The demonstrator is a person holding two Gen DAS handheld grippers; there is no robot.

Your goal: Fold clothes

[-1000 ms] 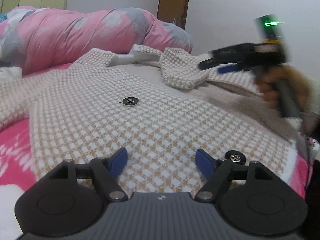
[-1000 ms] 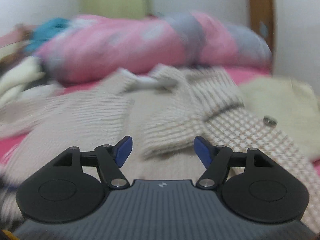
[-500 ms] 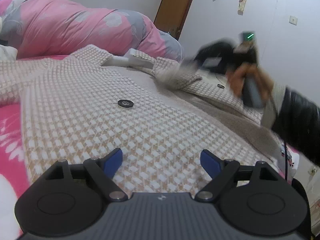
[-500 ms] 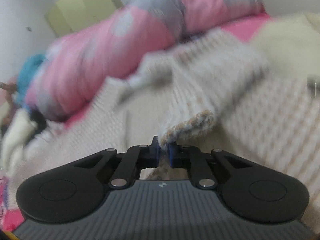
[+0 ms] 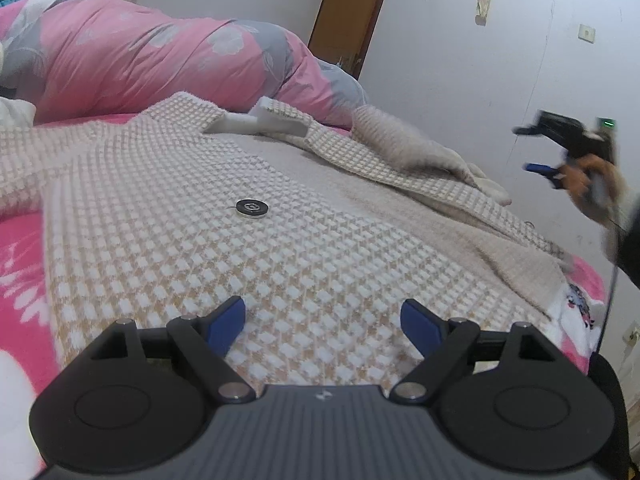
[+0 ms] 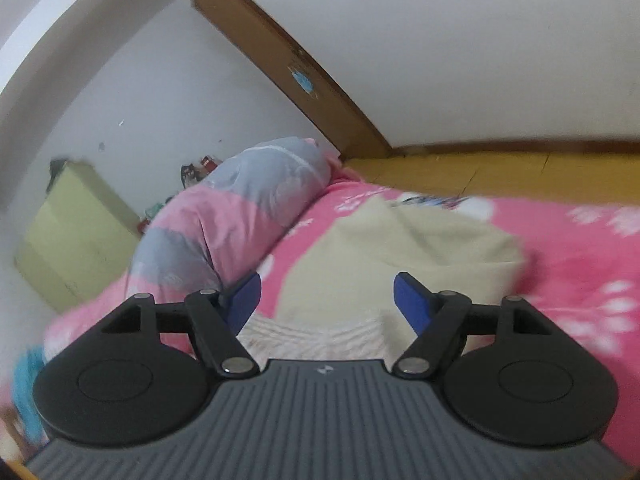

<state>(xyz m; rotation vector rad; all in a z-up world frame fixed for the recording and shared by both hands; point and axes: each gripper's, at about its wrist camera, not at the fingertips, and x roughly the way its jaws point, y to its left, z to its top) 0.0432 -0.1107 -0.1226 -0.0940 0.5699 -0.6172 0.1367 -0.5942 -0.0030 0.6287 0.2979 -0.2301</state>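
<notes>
Checked knit cardigan [image 5: 192, 208] spread front-up across pink bed [image 5: 20, 280], black button [image 5: 251, 207] mid-panel. Right front panel flipped open, fuzzy lining showing; right sleeve [image 5: 404, 146] lies across far right part — likely laid inward as fold. Left gripper [image 5: 324, 320] low over near hem, jaws wide apart, nothing held — placed to take hem edge. Right gripper [image 5: 556, 152] raised at far right, jaws spread, empty. Cream garment [image 6: 400, 248] beyond, beside rolled pink quilt [image 5: 152, 64].
</notes>
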